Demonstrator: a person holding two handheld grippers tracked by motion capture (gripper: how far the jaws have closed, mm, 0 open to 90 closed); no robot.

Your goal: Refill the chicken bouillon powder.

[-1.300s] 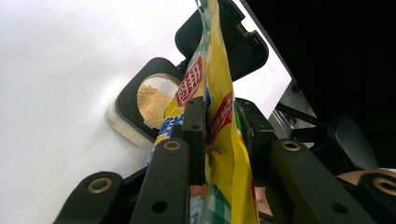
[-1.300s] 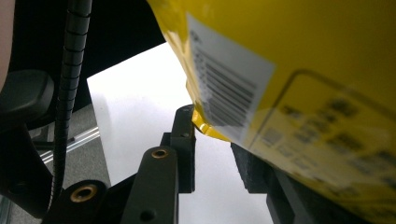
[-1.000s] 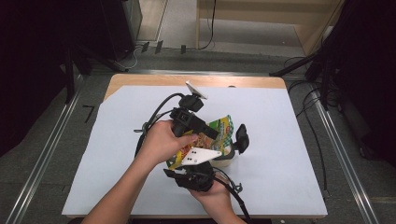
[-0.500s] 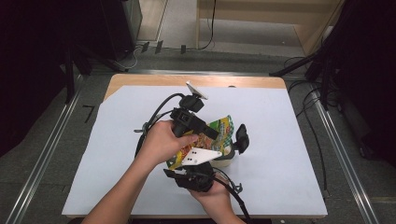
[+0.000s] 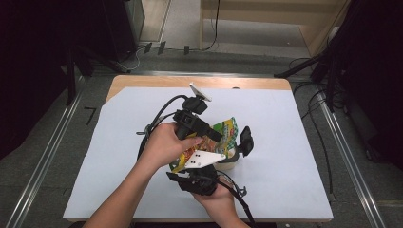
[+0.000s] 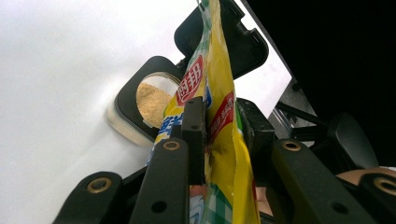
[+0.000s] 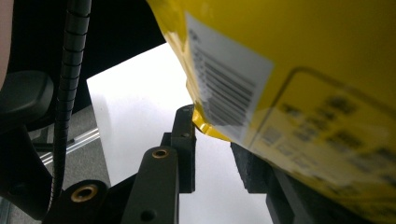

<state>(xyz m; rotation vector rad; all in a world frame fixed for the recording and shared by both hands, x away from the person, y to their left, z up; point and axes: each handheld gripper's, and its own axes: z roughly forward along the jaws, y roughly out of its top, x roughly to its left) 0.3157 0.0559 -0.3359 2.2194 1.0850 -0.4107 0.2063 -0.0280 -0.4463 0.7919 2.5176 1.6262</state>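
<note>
Work in hand: pouring from a yellow packet [image 5: 219,137] into a small jar [image 6: 150,101] on the white table cover [image 5: 294,123].
Left gripper [image 6: 219,128]: clamped on the packet — both black pads press its yellow film flat between them in the left gripper view.
Right gripper [image 7: 212,151]: the packet's lower corner sits in the gap between the pads; whether they bite it I cannot tell, as one pad is half hidden behind the film.
Key relation: the packet's long axis runs up and away from the left jaws, and its far end leans over the jar mouth just beyond them; the left hand [image 5: 164,145] is the nearer to the jar, the right hand [image 5: 214,192] sits below at the near edge of the table.
Jar: clear, with a black hinged lid [image 5: 246,139] flipped open beside it and tan powder inside.
Packet: glossy yellow with red and blue print, green checks low down — a barcode label [image 7: 224,86] on its back.
</note>
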